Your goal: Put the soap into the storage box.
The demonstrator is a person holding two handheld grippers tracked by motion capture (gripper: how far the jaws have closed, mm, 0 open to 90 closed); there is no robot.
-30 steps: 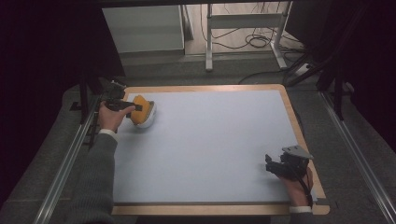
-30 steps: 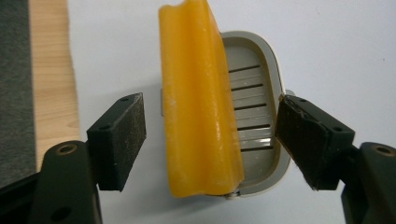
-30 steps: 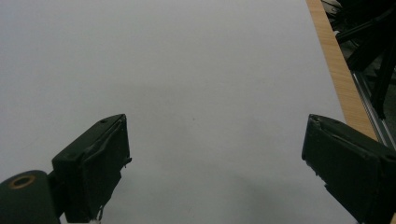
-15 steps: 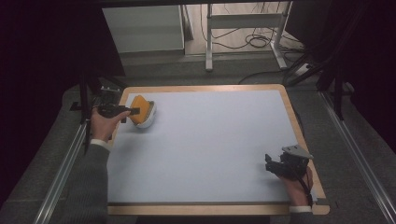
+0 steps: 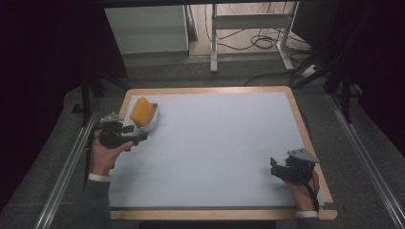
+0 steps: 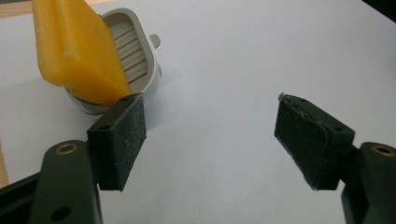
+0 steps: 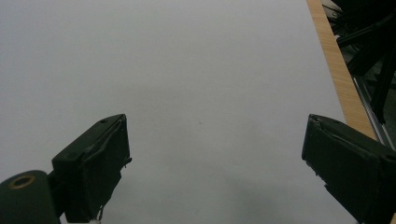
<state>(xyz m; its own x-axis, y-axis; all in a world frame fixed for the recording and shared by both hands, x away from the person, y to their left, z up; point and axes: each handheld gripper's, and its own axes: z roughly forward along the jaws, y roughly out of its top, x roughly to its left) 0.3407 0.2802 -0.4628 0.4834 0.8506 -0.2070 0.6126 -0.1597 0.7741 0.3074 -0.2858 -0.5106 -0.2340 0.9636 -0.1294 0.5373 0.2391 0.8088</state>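
1. A white mat (image 5: 215, 148) is being carried by a wood-edged table (image 5: 305, 129).
2. Cables (image 5: 258, 43) and a metal frame (image 5: 215, 38) are being seen on the floor behind.

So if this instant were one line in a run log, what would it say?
left gripper: open, beside dish | right gripper: open, over bare mat | sponge: tilted in dish | mat: otherwise bare

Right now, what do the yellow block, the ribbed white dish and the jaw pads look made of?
Yellow wedge-shaped block: likely soap or wax, with a matte, slightly translucent, scuffed surface. Ribbed white oval dish: probably moulded plastic, smooth with a dull sheen. Black pads of the left gripper: look like grainy foam or rubber, frayed at the edges.
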